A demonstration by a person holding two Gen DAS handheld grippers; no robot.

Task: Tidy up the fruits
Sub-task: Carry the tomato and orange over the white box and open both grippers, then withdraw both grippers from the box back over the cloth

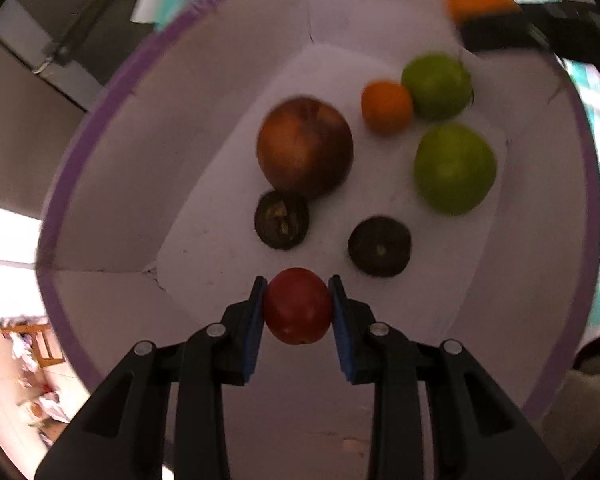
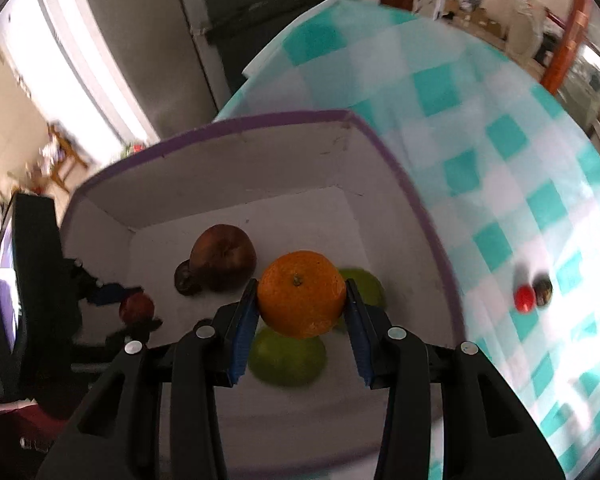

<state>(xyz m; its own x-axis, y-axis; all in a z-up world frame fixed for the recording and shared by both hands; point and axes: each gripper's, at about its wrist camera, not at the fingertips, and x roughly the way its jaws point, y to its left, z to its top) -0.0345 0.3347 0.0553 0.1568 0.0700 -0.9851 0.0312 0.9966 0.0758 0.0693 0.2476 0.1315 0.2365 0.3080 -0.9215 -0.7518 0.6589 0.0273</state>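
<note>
Checked table (image 2: 500,140) holds box (image 1: 260,32) already mostly filled, left claw (image 1: 299,308) clamped on red fruit (image 1: 298,306), right claw (image 2: 302,300) clamped on orange (image 2: 302,294), two strays (image 2: 534,298) left.

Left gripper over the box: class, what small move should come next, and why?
Probably lower it a little and open the jaws. The left gripper is shut on a small red fruit above a bare patch of the box floor, clear of the two dark fruits, so the fruit should land without knocking them.
</note>
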